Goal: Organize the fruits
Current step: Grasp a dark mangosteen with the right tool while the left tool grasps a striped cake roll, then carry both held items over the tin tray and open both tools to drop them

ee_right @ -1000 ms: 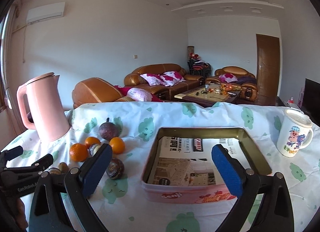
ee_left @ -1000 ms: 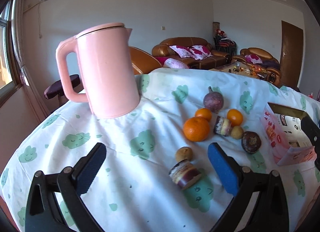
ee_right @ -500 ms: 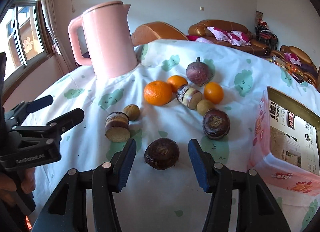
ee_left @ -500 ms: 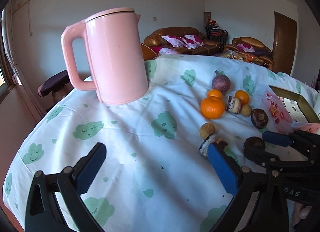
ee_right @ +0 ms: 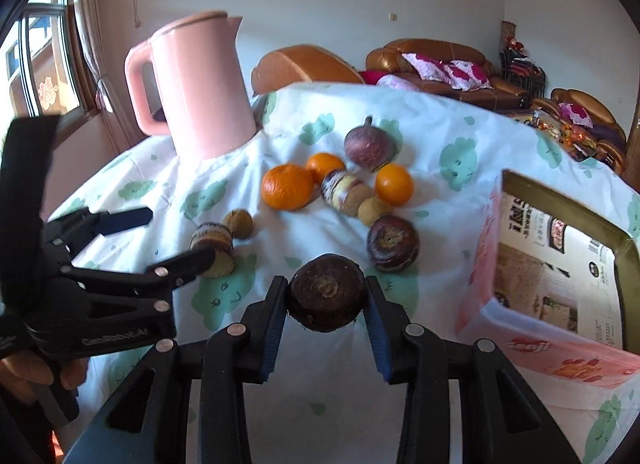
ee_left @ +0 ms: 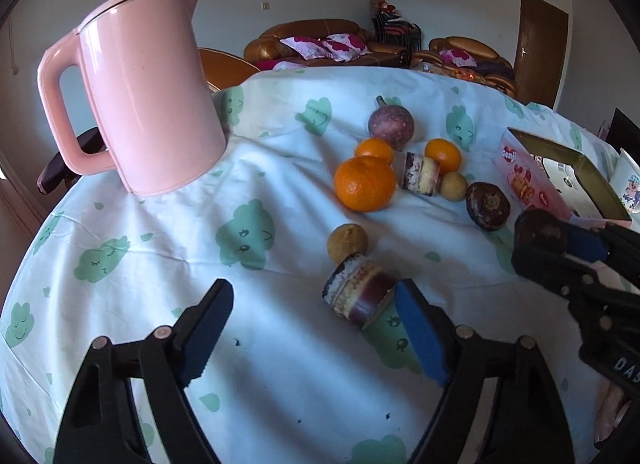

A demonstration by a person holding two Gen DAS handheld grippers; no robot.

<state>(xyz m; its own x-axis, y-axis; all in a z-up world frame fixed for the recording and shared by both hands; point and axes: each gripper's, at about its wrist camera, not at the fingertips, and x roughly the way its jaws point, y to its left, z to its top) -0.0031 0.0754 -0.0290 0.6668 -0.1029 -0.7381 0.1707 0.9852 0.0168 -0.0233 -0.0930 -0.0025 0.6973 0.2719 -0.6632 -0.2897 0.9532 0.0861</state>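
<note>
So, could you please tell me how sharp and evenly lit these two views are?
Left wrist view: sharp, fisheye-bent, dark corners; sunlight falls on the kettle and cloth, the tool casting soft shadows there. Right wrist view: slightly motion-blurred, most on the kettle; the window glares.

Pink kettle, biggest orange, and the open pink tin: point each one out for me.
pink kettle (ee_left: 156, 104), left wrist view, middle of its body
biggest orange (ee_left: 364, 183), left wrist view, centre of its peel
open pink tin (ee_right: 520, 348), right wrist view, near outer wall

The tall pink plastic kettle (ee_left: 152, 96) at ten o'clock looks smooth and glossy. Under it, the white cotton tablecloth with green clouds (ee_left: 248, 364) lies matt and creased
</note>
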